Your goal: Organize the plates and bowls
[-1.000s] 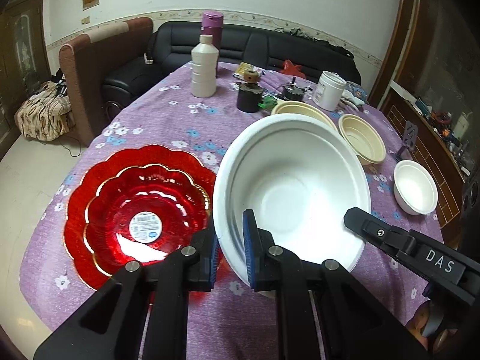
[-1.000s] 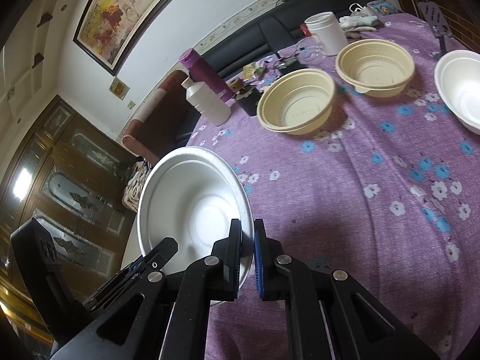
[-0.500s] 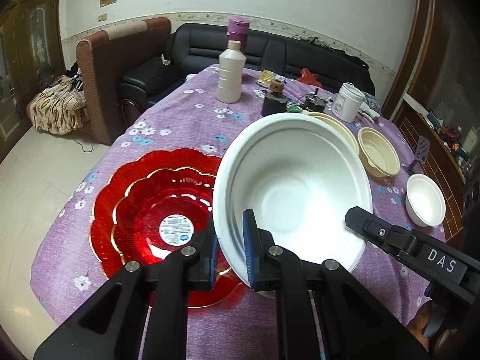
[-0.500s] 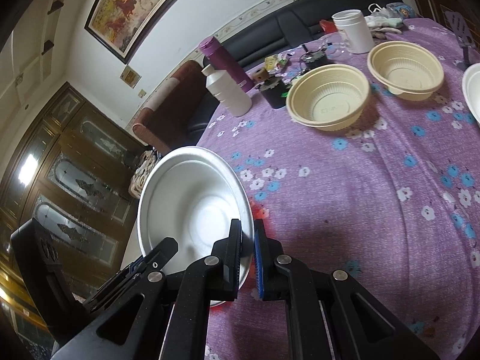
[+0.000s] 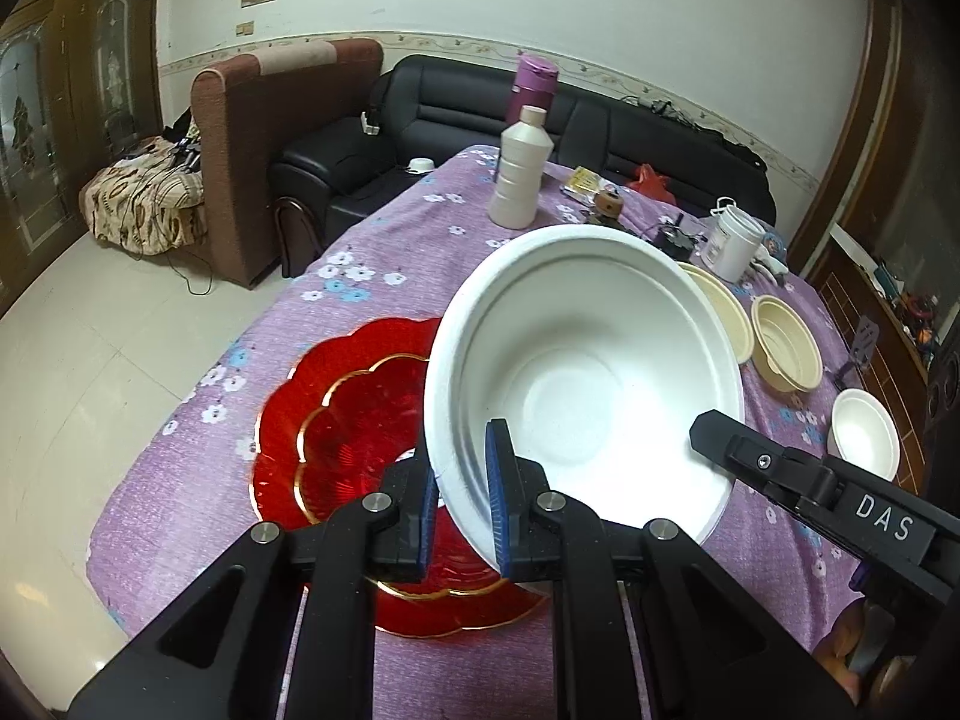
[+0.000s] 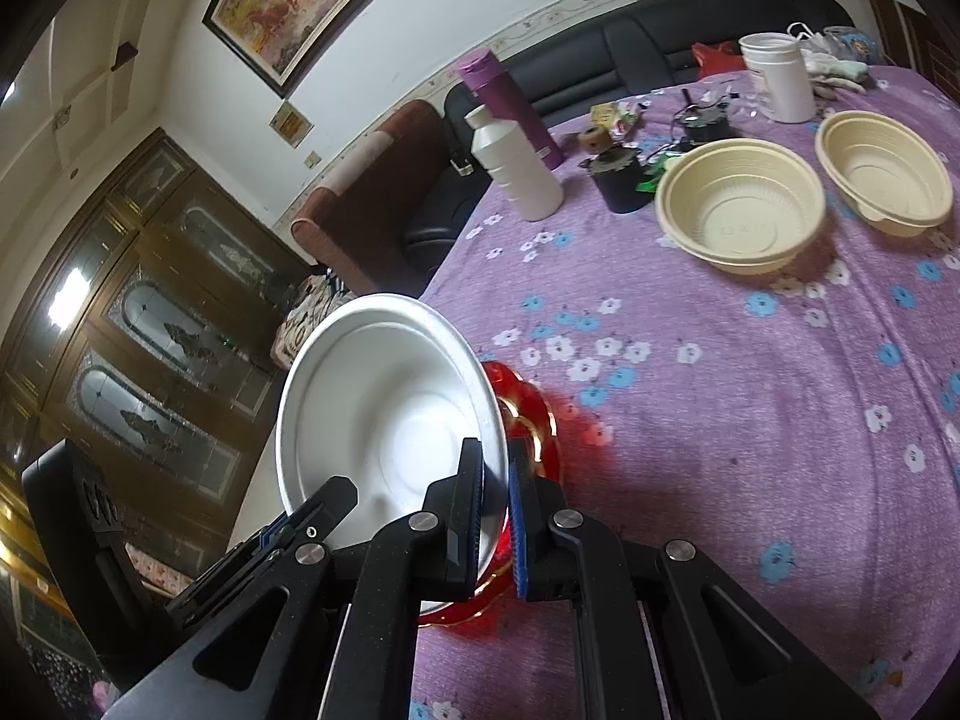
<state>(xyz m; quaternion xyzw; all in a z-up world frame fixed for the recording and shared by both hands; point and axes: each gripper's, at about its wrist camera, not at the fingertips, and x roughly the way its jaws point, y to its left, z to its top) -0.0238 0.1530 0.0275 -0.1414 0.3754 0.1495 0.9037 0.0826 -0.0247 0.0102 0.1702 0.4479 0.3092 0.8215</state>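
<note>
while both of us hold the same white bowl (image 5: 585, 372) above the desk (image 6: 750, 420), our left gripper (image 5: 462, 504) pinches its near-left rim, one blue pad inside the wall and one outside. our right gripper (image 6: 495, 510) pinches the opposite edge the same way, its fingers (image 6: 470, 498) pressed onto the thin rim. the bowl hangs tilted, its opening turned toward the left wrist camera, over the right part of the red scalloped plate (image 5: 336, 438) that lies flat near the desk's front corner. from the right wrist view only a sliver of that plate (image 6: 534, 420) shows past the bowl (image 6: 390, 414). both grippers reach forward and slightly down, angled toward each other; the right one's black body crosses the left view at lower right. further back on the purple flowered cloth sit two cream bowls (image 6: 741, 204) side by side, a small white bowl (image 5: 864, 432) well apart at the right edge, a white bottle (image 5: 519, 174), a purple flask (image 6: 510, 102) and a white tub (image 6: 777, 78).
</note>
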